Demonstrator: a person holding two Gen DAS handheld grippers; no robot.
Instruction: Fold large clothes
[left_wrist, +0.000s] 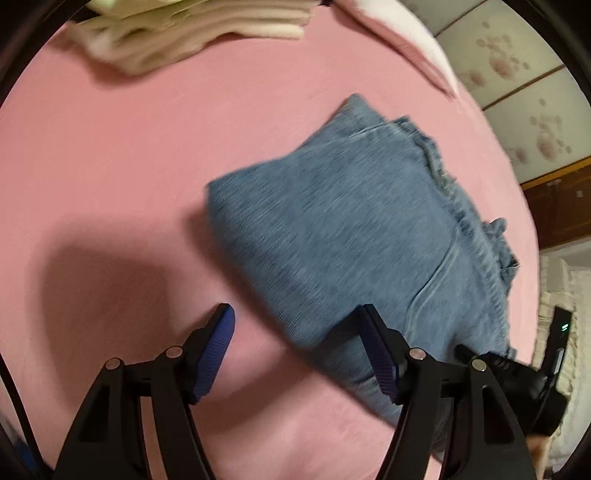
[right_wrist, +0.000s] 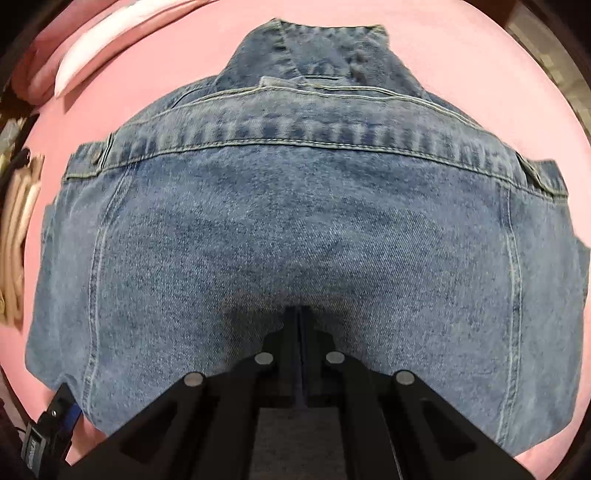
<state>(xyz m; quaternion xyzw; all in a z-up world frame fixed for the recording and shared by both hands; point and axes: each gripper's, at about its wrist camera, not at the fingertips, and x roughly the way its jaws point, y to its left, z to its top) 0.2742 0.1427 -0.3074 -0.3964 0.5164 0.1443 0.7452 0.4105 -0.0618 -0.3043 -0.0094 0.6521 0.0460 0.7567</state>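
A folded blue denim jacket (left_wrist: 351, 229) lies on the pink bed sheet (left_wrist: 110, 166). My left gripper (left_wrist: 295, 314) hovers open over the jacket's near corner. Its blue-padded fingers (left_wrist: 218, 343) stand wide apart with nothing held between them. In the right wrist view the jacket (right_wrist: 295, 221) fills the frame, back side up, with the collar at the far end. My right gripper (right_wrist: 299, 312) points straight down with its tips together, touching the denim near the jacket's near edge. No fabric shows pinched between its fingers.
A stack of folded cream clothes (left_wrist: 192, 33) lies at the far side of the bed. Pink and white bedding (left_wrist: 413, 40) sits at the far right. Flower-patterned panels (left_wrist: 517, 74) and dark wooden furniture (left_wrist: 554, 206) stand beyond the bed's right edge.
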